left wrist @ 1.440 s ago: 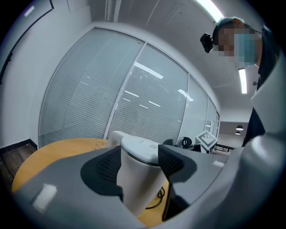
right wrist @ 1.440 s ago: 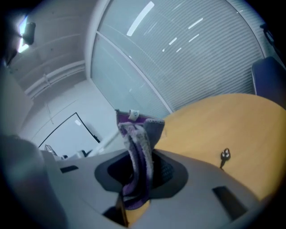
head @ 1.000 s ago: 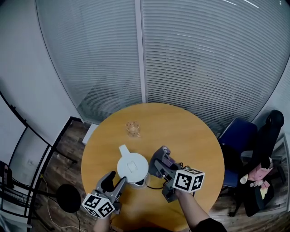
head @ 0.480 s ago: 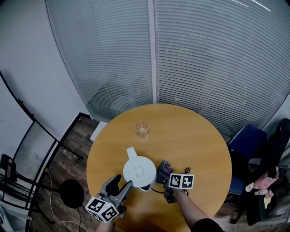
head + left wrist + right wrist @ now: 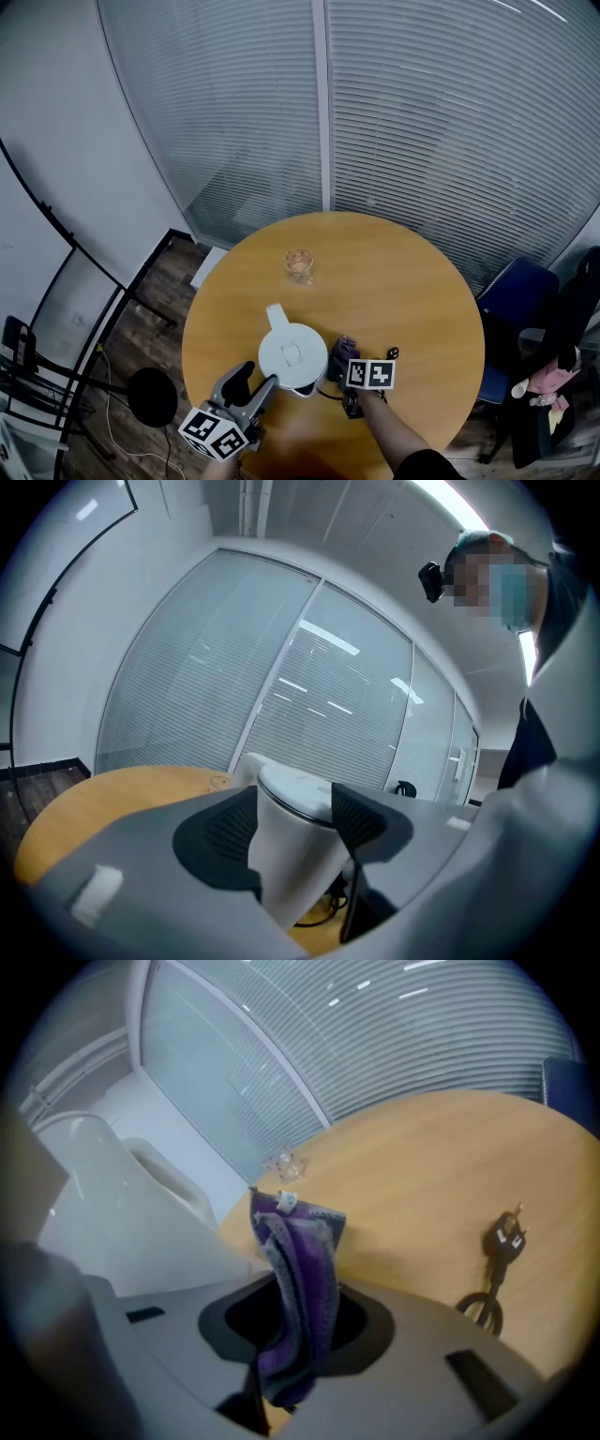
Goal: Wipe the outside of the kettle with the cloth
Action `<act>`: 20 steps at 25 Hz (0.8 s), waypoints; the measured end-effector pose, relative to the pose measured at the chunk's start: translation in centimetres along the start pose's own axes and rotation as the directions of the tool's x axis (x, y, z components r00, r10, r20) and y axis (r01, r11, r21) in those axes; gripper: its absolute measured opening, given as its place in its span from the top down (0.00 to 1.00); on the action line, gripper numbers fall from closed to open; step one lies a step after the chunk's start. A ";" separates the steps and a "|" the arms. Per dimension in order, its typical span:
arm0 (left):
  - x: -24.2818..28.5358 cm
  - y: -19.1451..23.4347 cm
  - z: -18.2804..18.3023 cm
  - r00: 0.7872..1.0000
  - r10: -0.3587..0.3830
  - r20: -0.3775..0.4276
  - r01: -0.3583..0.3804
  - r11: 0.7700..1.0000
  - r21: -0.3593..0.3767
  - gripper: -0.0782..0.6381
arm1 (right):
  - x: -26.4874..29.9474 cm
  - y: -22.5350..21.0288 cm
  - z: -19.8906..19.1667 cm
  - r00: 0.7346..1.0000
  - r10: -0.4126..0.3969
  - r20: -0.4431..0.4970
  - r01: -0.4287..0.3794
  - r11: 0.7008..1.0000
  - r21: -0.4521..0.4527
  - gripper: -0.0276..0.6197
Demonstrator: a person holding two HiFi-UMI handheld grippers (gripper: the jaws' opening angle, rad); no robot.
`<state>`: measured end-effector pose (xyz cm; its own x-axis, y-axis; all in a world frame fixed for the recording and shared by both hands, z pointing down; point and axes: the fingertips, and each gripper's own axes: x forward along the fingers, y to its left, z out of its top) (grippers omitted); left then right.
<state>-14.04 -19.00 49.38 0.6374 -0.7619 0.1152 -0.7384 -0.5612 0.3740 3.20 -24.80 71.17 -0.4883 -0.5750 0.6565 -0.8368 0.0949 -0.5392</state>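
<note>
1. At the table's 7 o'clock edge, the left gripper (image 5: pixel 255 380) reaches in from the person's side. Its jaws are closed on the near part of the white plastic electric kettle (image 5: pixel 292 356), with the dark pads (image 5: pixel 225 829) against white plastic on both sides. The hold looks meant to brace the kettle so that wiping does not push it across the round wooden table (image 5: pixel 412 272).

2. The kettle stands upright at about 8 o'clock from the table's centre, with its spout towards 11 o'clock. Its lid is down, so whatever is inside cannot be seen.

3. A small clear glass tumbler (image 5: pixel 299 264) stands alone at the table's 11 o'clock, well apart from the kettle. Nothing shows inside it.

4. At the kettle's 3 o'clock, the right gripper (image 5: pixel 339 358) pinches a purple and grey woven cloth (image 5: pixel 295 1241) in jaws drawn narrow. The free end stands up beyond the tips. In the right gripper view the cloth is just beside the kettle's white wall (image 5: pixel 103 1204), but contact cannot be confirmed. The outer side appears to be the surface being wiped.

5. A black power plug (image 5: pixel 392 353) lies loose on the wood at 4 o'clock, its cord trailing back towards the kettle. The kettle is likely disconnected for cleaning.

6. A blue chair (image 5: pixel 511 281) sits off the table's 3 o'clock edge.
</note>
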 end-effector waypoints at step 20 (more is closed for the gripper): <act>0.1 0.0 -0.1 1.000 -0.002 0.015 0.002 1.000 -0.025 0.54 | -9.8 13.4 18.2 0.818 0.404 0.408 -0.366 0.915 -0.171 0.81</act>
<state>-13.93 -19.03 49.44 0.6354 -0.7656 0.1010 -0.7313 -0.5545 0.3972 1.29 -32.69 47.98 -0.6366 -0.7642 0.1039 -0.6288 0.4363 -0.6436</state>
